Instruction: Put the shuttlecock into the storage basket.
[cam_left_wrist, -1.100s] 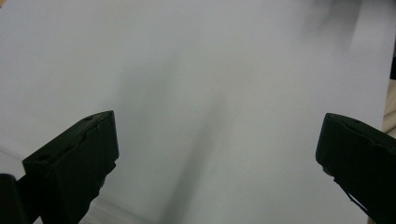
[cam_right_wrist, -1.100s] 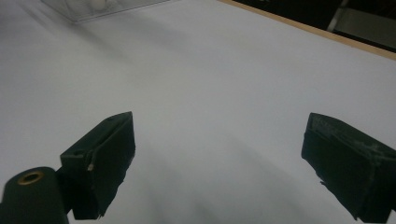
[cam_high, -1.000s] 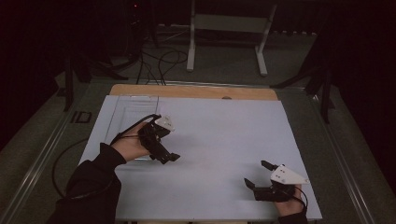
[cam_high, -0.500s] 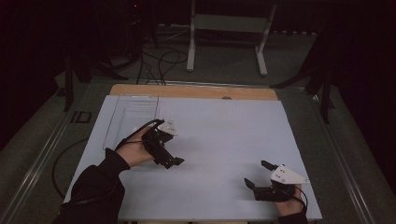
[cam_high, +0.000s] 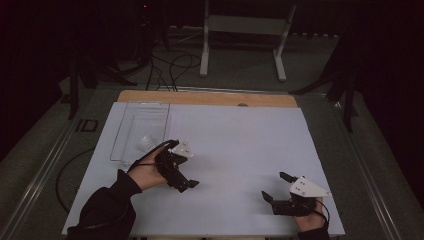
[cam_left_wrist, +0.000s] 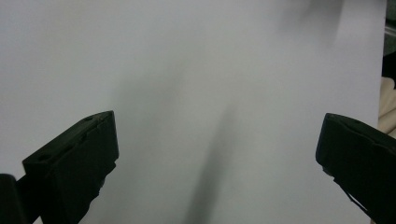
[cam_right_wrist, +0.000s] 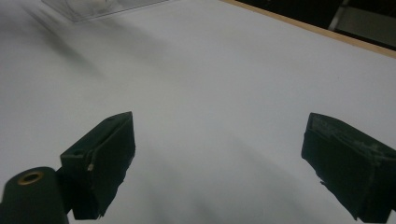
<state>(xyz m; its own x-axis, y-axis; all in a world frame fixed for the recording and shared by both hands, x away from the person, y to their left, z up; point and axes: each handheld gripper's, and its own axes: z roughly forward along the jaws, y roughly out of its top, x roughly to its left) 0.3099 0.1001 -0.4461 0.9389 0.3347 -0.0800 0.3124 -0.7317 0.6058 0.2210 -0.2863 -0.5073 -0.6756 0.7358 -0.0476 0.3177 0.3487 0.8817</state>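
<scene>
Clear plastic tray (cam_high: 141, 131), shallow and rectangular, lies on the bench's white sheet (cam_high: 240, 140) at its far left. Small white crumpled object (cam_high: 145, 144) sits inside the tray, toward its near end; what it is cannot be told. Left gripper (cam_high: 187, 185), black with a pale plate on top, is held in the left hand (cam_high: 150, 172) just beside the tray's near right corner, not touching it, jaws pointing toward the middle of the sheet. Left gripper view: jaws spread wide, bare white sheet between them. Right gripper (cam_high: 274, 187) sits low near the bench's near right edge, well apart from the tray. Right gripper view: jaws wide apart and empty, tray's corner (cam_right_wrist: 93, 7) far off at top left. Wooden strip (cam_high: 210, 98) borders the sheet's far edge.
</scene>
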